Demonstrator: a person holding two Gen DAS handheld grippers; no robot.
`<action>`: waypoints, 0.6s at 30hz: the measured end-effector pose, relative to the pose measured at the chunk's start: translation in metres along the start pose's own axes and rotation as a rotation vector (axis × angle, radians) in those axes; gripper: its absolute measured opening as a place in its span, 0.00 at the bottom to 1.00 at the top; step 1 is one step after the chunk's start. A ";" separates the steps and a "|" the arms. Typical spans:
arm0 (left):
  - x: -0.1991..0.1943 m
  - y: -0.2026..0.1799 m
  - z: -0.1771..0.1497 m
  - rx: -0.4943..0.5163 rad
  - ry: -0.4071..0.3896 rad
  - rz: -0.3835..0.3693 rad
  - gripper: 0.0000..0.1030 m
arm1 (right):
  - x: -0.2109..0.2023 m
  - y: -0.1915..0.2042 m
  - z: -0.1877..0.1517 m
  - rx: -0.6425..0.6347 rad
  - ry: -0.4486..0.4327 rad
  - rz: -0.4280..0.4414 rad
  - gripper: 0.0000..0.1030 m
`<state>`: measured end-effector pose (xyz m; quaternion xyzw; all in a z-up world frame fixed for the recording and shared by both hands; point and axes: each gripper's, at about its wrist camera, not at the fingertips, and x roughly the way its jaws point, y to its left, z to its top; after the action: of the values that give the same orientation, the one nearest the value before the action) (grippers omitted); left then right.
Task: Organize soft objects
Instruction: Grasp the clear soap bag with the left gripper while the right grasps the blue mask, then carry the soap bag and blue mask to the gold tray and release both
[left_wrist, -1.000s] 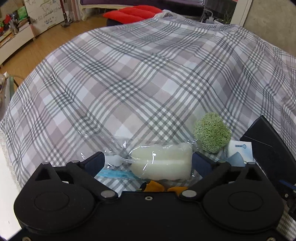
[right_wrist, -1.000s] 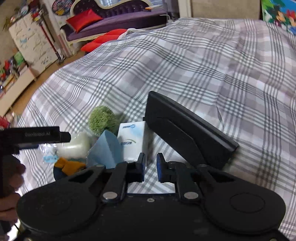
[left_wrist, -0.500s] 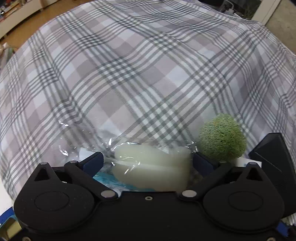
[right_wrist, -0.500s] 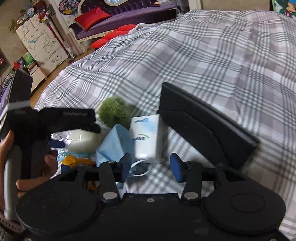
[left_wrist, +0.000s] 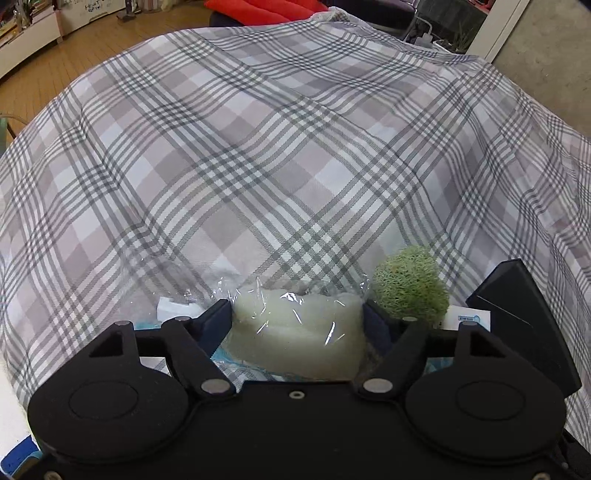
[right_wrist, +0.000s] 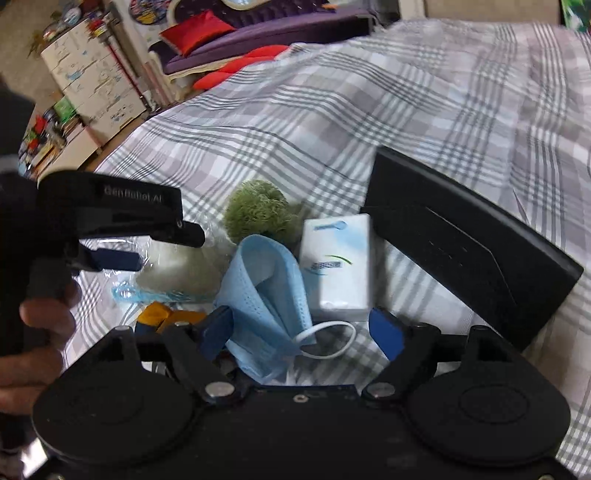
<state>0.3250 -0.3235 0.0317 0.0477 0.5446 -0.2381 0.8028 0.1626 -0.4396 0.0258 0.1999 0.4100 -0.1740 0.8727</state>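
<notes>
1. We see the left gripper (left_wrist: 297, 325) with its jaws just closed in from wide; both pads now press the ends of the wrapped pale sponge (left_wrist: 295, 332) lying on the plaid bedspread (left_wrist: 258, 166)
2. Just right of that sponge sits the green fuzzy ball (left_wrist: 410, 291), and beyond the ball the black case (left_wrist: 524, 325)
3. The right gripper (right_wrist: 303, 332) has just been opening its jaws; they stand wide and grip nothing, with the folded blue face mask (right_wrist: 266, 291) lying between them, against the left pad
4. Beside the mask, toward the black case (right_wrist: 469, 243), lies the white tissue pack (right_wrist: 336, 266); the green ball (right_wrist: 258, 214) is behind both
</notes>
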 end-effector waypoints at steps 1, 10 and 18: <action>-0.003 0.001 0.000 0.001 -0.001 -0.001 0.69 | 0.000 0.004 -0.001 -0.021 -0.006 -0.003 0.78; -0.039 0.006 -0.004 0.012 -0.052 -0.019 0.69 | 0.004 0.016 -0.001 -0.111 0.032 0.018 0.19; -0.074 0.007 -0.020 0.036 -0.079 0.002 0.69 | -0.023 -0.005 0.010 -0.040 -0.043 0.011 0.13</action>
<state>0.2893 -0.2857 0.0886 0.0533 0.5083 -0.2487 0.8228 0.1528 -0.4452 0.0489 0.1808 0.3935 -0.1651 0.8861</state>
